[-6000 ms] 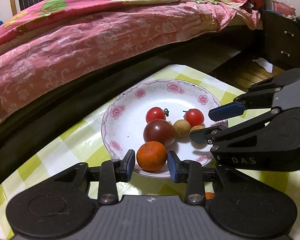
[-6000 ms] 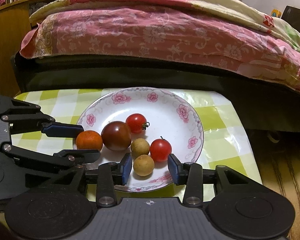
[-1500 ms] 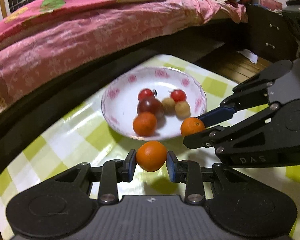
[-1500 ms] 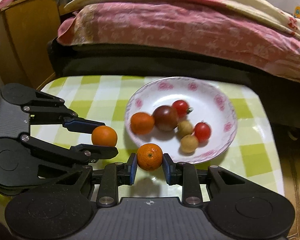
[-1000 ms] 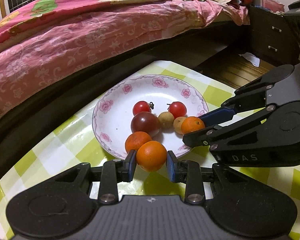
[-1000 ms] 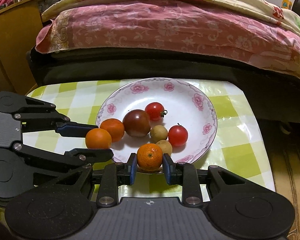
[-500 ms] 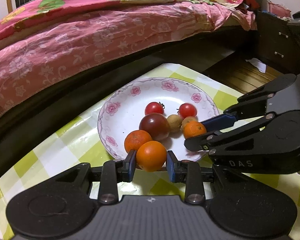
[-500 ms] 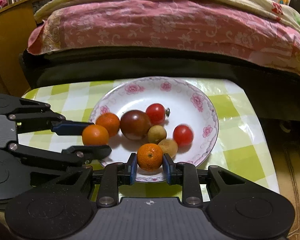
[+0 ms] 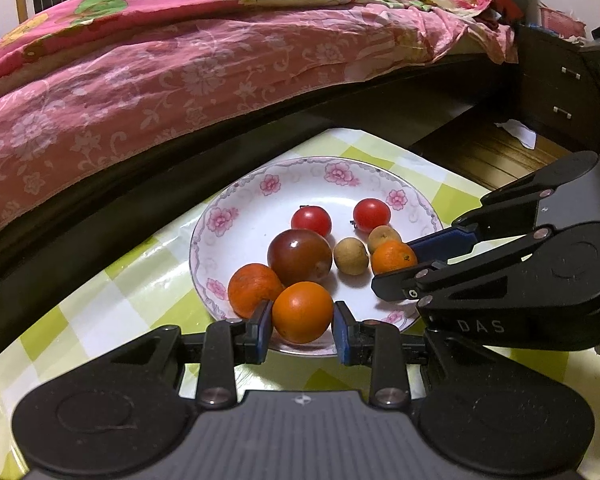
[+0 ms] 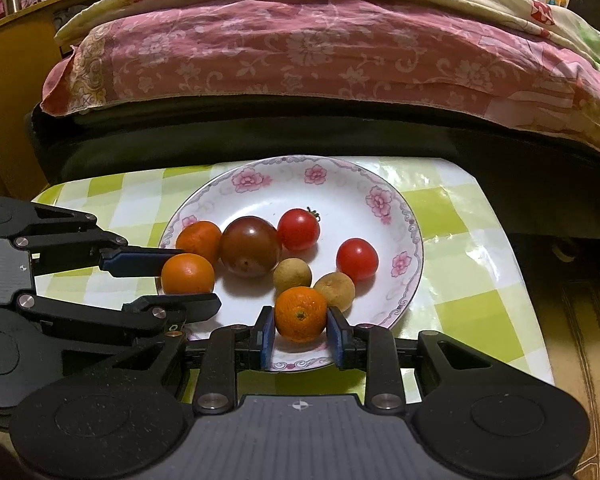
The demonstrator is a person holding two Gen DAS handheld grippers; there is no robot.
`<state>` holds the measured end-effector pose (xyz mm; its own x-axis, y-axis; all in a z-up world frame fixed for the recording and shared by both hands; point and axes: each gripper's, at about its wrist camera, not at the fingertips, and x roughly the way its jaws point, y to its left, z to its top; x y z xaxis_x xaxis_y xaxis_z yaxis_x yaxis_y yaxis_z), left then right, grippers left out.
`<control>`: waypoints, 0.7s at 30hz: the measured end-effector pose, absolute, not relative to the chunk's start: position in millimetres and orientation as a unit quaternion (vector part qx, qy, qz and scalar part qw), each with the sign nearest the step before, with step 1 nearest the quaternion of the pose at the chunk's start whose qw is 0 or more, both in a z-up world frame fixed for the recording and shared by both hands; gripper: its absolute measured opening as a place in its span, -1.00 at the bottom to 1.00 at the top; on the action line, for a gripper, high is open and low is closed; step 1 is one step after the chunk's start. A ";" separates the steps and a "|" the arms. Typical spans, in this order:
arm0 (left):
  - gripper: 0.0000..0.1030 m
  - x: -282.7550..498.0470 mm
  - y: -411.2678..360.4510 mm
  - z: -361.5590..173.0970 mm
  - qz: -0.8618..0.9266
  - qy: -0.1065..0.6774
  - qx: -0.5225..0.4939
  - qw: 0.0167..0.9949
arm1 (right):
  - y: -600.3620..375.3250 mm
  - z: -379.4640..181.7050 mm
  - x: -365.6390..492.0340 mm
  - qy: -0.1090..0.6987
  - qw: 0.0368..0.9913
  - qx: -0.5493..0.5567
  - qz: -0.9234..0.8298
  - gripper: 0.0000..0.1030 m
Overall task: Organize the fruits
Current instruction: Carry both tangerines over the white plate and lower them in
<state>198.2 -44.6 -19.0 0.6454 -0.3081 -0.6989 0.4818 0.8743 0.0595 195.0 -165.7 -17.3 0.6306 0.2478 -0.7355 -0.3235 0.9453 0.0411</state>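
While each gripper's fingers clamped a small round orange, the left gripper and right gripper hovered at the near rim of the white floral plate.

Both held oranges now over plate

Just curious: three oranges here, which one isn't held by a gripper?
The orange at the plate's left edge, beside the dark tomato; the others sit between gripper fingers.
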 end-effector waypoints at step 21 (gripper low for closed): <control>-0.26 201.4 -47.8 -19.8 -0.217 0.361 0.122 0.899 | -165.6 -18.5 193.7 0.396 0.904 -0.051 0.151 -0.48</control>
<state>201.4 -47.8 -19.8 0.6445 -0.3021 -0.7024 0.4785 0.8759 0.0623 193.7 -165.6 -18.5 0.6411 0.2319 -0.7316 -0.3132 0.9493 0.0265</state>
